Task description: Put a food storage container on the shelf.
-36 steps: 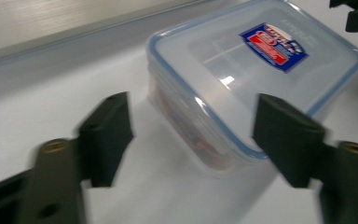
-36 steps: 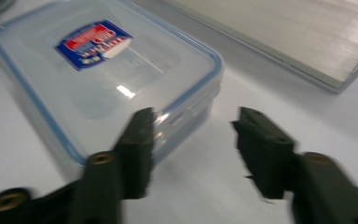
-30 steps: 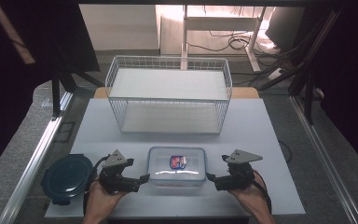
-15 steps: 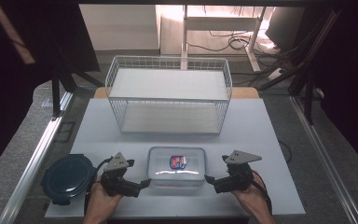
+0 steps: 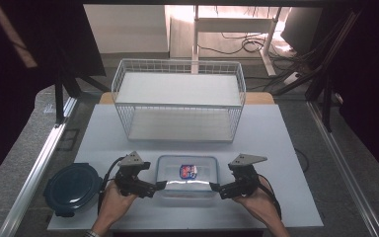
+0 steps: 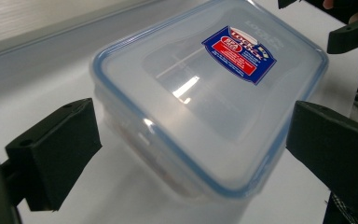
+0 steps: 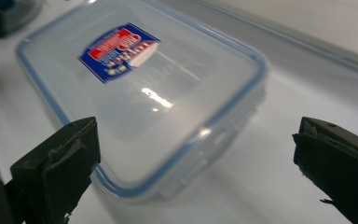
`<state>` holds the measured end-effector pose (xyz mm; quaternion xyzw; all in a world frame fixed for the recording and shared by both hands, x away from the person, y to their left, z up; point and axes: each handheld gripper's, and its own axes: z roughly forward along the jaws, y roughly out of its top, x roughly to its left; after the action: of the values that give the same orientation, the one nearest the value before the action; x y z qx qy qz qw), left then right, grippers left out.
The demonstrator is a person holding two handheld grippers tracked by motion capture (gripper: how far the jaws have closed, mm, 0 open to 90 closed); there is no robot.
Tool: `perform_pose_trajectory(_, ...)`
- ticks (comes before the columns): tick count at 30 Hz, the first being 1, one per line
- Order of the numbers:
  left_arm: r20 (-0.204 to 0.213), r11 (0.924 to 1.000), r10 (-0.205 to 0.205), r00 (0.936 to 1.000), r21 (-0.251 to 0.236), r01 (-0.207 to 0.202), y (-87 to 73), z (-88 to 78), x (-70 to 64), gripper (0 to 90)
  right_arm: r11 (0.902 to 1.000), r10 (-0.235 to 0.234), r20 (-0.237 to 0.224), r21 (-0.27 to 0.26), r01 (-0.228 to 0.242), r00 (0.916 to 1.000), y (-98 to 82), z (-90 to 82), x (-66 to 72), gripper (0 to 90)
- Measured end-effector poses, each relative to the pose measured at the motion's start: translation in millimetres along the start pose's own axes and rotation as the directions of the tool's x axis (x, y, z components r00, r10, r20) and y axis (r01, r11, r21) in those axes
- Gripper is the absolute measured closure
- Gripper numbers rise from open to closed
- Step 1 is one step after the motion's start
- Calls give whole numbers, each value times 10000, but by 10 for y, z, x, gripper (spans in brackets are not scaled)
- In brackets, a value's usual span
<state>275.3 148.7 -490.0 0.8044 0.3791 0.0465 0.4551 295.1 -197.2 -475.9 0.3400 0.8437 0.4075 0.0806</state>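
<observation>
A clear box (image 5: 187, 177) with a blue-rimmed lid and a red-and-blue label (image 5: 188, 171) is seen lying flat on the white table (image 5: 286, 148), near its front edge and between the two grippers. The left gripper (image 5: 155, 186) is held just beside the box's left end, and the right gripper (image 5: 214, 187) just beside its right end; both are pointed inward at the box.

In the left gripper view, the box (image 6: 205, 98) is framed by the two black jaws, which are spread wide, one at each side of a box corner, with no pad pressed on it. In the right gripper view, the jaws are likewise spread wide about the nearest corner of the box (image 7: 144, 93), and no contact is seen. The jaws of both grippers have just been opening.

A dark round lidded tub (image 5: 73, 187) is placed at the table's front left corner, left of the left gripper. A white wire basket (image 5: 177, 106) is set behind the box, well apart from it.
</observation>
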Motion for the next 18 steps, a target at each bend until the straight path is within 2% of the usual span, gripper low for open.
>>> perform_pose_trajectory(3, 80, 9989, 26, 10000, 464, -29, 53, 106, 28, 8, 9994, 169, -244, 308, -162, 9996, 45, 77, -9, 2)
perform_pose_trajectory(5, 173, 9981, 0, 9999, 611, -10, 67, 171, 63, 4, 9980, 342, -380, 550, -321, 9987, 75, 136, -29, 1)
perform_pose_trajectory(7, 94, 9961, -142, 9999, 869, 133, 69, 229, 110, 0, 9954, 552, -550, 807, -506, 9970, 96, 204, -57, 0)
perform_pose_trajectory(8, 266, 9959, -347, 9990, 849, 323, 64, 244, 143, 0, 9934, 670, -631, 971, -607, 9958, 101, 239, -73, 0)
perform_pose_trajectory(10, 898, 9915, -873, 9921, 1044, 778, 40, 277, 210, 0, 9873, 1189, -1147, 1192, -1052, 9863, 103, 295, -115, 0)
perform_pose_trajectory(12, 1351, 9887, -1055, 9852, 1208, 893, 9, 312, 229, 0, 9805, 1613, -1560, 1376, -1403, 9745, 97, 333, -143, 16)
perform_pose_trajectory(15, 1365, 9856, -1256, 9826, 1304, 1079, 3, 297, 222, 1, 9666, 2226, -1929, 1717, -1905, 9556, 73, 345, -178, 48)
perform_pose_trajectory(18, 1507, 9835, -1457, 9778, 1290, 1267, -17, 211, 234, 95, 9616, 2462, -2065, 1746, -2119, 9470, 57, 279, -210, 134)
